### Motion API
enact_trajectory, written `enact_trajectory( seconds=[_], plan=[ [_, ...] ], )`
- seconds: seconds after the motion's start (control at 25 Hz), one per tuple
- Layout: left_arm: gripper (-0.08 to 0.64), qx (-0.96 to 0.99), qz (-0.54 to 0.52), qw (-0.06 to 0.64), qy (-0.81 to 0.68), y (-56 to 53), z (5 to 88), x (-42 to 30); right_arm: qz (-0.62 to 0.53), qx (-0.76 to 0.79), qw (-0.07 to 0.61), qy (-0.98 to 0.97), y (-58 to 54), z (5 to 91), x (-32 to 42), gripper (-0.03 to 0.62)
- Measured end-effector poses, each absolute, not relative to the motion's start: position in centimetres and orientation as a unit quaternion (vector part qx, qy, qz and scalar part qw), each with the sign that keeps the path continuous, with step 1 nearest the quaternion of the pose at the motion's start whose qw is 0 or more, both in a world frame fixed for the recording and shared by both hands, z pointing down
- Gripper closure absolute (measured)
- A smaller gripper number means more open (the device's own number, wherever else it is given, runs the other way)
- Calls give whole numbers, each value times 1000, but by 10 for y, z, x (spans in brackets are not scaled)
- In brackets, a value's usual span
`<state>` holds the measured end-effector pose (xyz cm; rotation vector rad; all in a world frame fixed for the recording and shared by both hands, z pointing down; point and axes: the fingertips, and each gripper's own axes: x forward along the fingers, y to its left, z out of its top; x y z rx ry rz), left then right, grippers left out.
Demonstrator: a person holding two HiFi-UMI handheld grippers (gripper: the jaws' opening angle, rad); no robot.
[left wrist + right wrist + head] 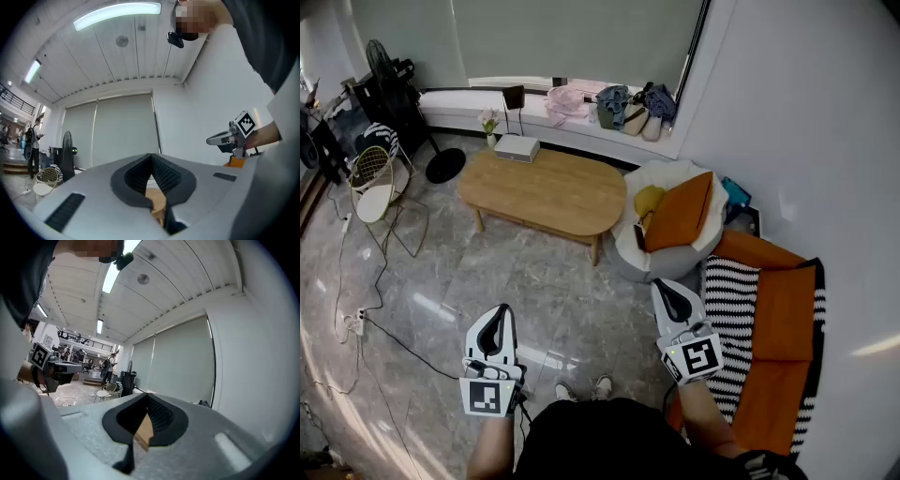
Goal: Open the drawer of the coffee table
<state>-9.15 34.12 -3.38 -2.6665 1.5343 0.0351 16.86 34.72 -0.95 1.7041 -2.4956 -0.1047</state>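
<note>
The oval wooden coffee table (546,190) stands across the marble floor, well ahead of me. Its near side shows only a thin wooden apron, and I cannot make out a drawer front or handle. My left gripper (500,312) is held low at the left, level and shut, with nothing in it. My right gripper (662,287) is at the right, also shut and empty. Both are far short of the table. In the left gripper view the left gripper (151,156) shows a sliver of the table (157,200) behind its pads. The right gripper (147,395) shows the same wood (142,430).
A white box (517,147) and a small flower vase (490,122) sit on the table's far end. A beanbag with an orange cushion (677,217) lies right of the table, and an orange sofa with a striped throw (757,319) beside me. A wire chair (373,178), a fan (386,67) and floor cables (356,323) are at the left.
</note>
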Motion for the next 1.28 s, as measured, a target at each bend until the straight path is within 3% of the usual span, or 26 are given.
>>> enact_trajectory(
  seconds=[0.56,0.84,1.28],
  plan=[
    [553,-854,-1,35,519,355,-25,-76,7,507,32,-861,358,14,165,588],
    [554,-853,-11,4,522,362,-3,-62,16,506,30,-862,362,24,185,588],
    [554,-862,3,-2,507,282,9,-64,20,515,49,-855,296,34,180,588]
  ],
)
